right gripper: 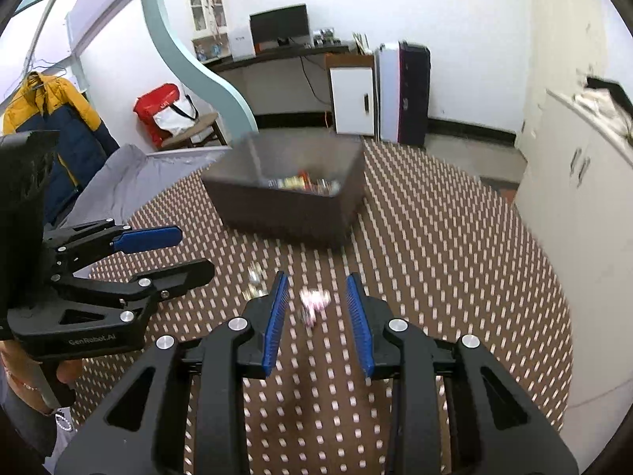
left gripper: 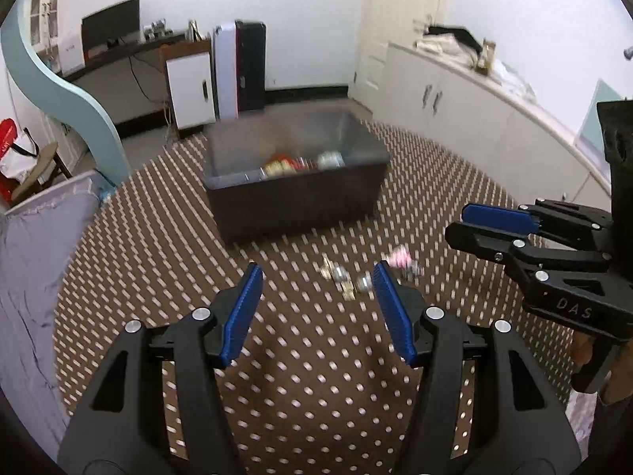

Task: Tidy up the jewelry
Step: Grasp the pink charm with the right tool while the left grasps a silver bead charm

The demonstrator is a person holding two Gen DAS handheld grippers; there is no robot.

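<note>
Hovering over the dotted brown tablecloth (left gripper: pixel 316 376), the left gripper (left gripper: pixel 318 308) has its blue-padded fingers spread wide and empty. Just ahead of it, near its right finger, lies a blurred cluster of silvery-gold jewelry (left gripper: pixel 344 277), with a pink piece (right gripper: pixel 314 304) beside it. That pink piece sits on the cloth between the parted fingers of the right gripper (right gripper: pixel 316 316), untouched. Farther back stands the dark storage bin (left gripper: pixel 300 202), colourful items inside.

Bare tablecloth (left gripper: pixel 300 376) before both grippers; dark box (left gripper: pixel 296 182) beyond.
</note>
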